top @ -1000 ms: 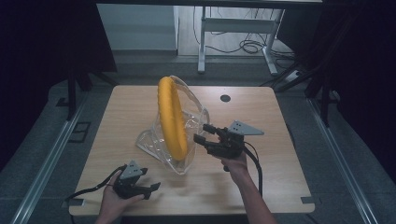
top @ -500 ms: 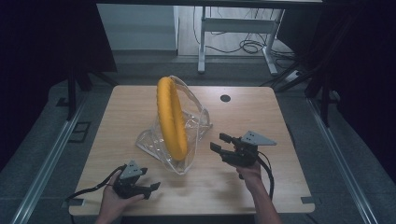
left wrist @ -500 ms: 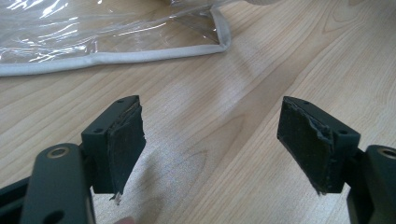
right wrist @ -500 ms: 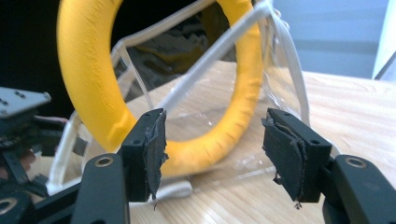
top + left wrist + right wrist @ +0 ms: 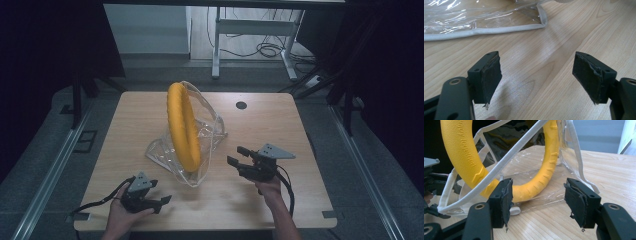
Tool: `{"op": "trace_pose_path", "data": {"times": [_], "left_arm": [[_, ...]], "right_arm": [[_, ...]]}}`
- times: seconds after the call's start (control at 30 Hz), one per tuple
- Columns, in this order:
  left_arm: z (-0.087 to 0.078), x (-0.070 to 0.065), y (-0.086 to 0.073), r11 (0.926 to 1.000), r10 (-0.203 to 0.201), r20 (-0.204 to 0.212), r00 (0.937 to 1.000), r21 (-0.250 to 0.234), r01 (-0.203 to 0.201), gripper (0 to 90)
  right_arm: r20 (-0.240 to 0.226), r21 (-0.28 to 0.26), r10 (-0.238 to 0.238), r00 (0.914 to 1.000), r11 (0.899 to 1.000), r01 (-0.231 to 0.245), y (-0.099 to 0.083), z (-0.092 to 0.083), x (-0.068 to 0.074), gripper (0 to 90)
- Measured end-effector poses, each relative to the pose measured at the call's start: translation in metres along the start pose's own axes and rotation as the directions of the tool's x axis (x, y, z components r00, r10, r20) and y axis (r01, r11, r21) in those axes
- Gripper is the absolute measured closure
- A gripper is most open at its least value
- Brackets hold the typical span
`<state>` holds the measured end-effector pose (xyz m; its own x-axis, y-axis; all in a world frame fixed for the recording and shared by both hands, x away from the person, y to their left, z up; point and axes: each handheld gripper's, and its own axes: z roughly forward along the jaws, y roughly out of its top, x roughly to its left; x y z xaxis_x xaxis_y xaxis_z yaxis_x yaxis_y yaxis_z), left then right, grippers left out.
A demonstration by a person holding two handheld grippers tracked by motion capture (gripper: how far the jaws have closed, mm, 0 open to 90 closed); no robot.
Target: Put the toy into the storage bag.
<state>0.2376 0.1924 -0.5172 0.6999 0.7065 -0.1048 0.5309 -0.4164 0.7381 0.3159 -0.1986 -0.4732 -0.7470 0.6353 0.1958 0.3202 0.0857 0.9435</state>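
1. Yellow foam ring (image 5: 182, 127) standing upright on edge at frame centre of the high view, wrapped in a clear plastic bag (image 5: 200, 145) with white trim, on a wooden table (image 5: 280, 125).
2. Right gripper (image 5: 239, 156) just right of the ring, pointing left at it; jaws partly spread, having just narrowed slightly, pinching nothing.
3. Left gripper (image 5: 156, 195) at lower left, resting apart from the bag; jaws spread wide, empty.
4. Nearer hand: the right.

The yellow ring (image 5: 465, 157) reads "enjoy together" (raised letters, partly cut off)
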Motion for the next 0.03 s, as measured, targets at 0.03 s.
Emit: {"op": "trace_pose_path", "data": {"times": [0.03], "left_arm": [[0.0000,0.0000,0.0000,1.0000,0.000,0.000,1.0000,0.000,0.000,22.8]], "right_arm": [[0.000,0.001,0.000,1.0000,1.000,0.000,-0.0003,0.0000,0.0003,39.1]]}}
